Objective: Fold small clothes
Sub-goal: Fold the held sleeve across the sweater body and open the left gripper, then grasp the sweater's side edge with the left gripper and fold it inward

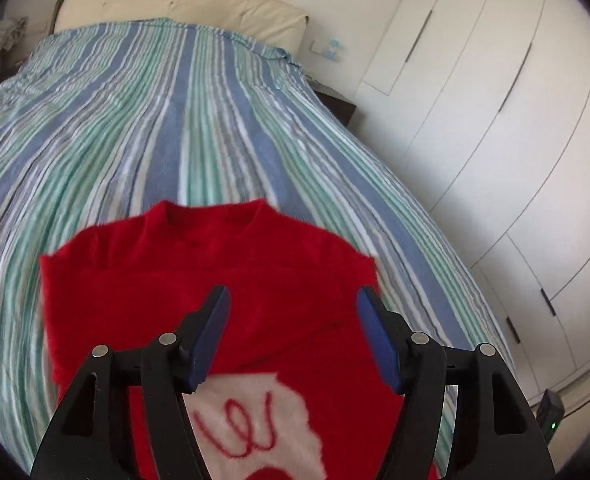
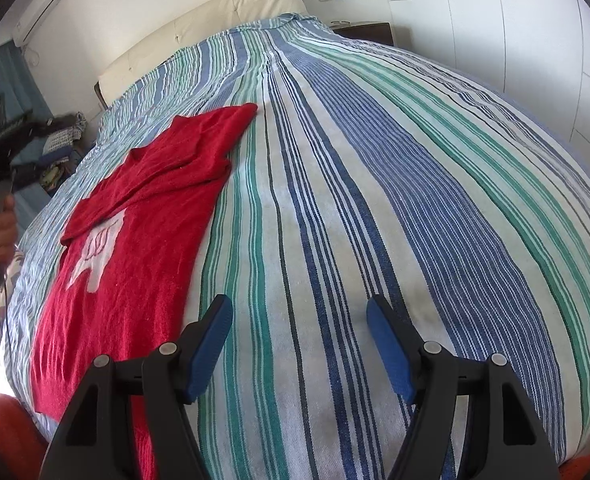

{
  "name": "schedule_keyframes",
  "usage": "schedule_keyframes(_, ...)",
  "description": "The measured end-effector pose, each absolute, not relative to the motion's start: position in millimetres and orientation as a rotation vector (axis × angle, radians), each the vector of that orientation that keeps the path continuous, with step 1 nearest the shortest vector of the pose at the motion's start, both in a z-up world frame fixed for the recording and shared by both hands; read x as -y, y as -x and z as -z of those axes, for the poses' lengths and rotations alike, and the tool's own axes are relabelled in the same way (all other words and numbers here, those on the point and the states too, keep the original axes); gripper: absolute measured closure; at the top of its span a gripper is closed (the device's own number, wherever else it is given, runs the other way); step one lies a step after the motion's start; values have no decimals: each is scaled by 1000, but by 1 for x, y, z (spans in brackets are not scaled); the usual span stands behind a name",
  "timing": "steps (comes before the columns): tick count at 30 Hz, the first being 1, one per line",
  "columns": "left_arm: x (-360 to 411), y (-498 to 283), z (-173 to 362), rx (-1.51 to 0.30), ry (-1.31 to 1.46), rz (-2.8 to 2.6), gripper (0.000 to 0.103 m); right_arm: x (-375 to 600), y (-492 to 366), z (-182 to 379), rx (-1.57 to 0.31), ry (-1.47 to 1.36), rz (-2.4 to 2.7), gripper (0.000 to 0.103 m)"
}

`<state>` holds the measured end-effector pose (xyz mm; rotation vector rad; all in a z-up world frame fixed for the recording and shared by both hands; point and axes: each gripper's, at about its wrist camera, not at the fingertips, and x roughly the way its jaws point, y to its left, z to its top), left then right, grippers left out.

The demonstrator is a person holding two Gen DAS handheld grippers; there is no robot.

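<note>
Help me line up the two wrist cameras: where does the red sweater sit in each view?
Left wrist: red sweater at bottom centre, behind the open left gripper.
Right wrist: left of centre, lying on the striped bedspread.
Shared landmark: cream headboard.

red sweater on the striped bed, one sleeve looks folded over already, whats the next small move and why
Probably bring the right gripper across to the red sweater and take its near hem. Its jaws are open and empty over bare striped bedspread, beside the garment, whose body lies full length and unfolded. The left gripper is open above the chest.
</note>
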<state>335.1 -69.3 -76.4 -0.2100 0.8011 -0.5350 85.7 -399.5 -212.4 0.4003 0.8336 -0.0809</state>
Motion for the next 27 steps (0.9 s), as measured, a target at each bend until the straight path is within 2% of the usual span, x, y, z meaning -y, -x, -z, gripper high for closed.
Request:
schedule_keyframes(7, -75, -290, 130, -894, 231, 250, 35, 404, -90, 214, -830, -431, 70, 34)
schedule_keyframes(10, -72, -281, 143, -921, 142, 311, 35, 403, -91, 215, -833, -426, 74, 34)
schedule_keyframes(15, -20, -294, 161, -902, -42, 329, 36, 400, -92, 215, -835, -408, 88, 34)
schedule_keyframes(16, -15, -305, 168, -894, -61, 292, 40, 400, -92, 215, -835, -404, 91, 34)
schedule_keyframes(18, -18, -320, 183, -901, -58, 167, 97, 399, -91, 214, -834, -396, 96, 34)
schedule_keyframes(21, -56, -315, 201, -896, 186, 90, 100, 399, -89, 214, -835, -390, 108, 34)
schedule_keyframes(27, -52, -312, 203, -899, 186, 108, 99, 402, -93, 218, -845, -394, 110, 34)
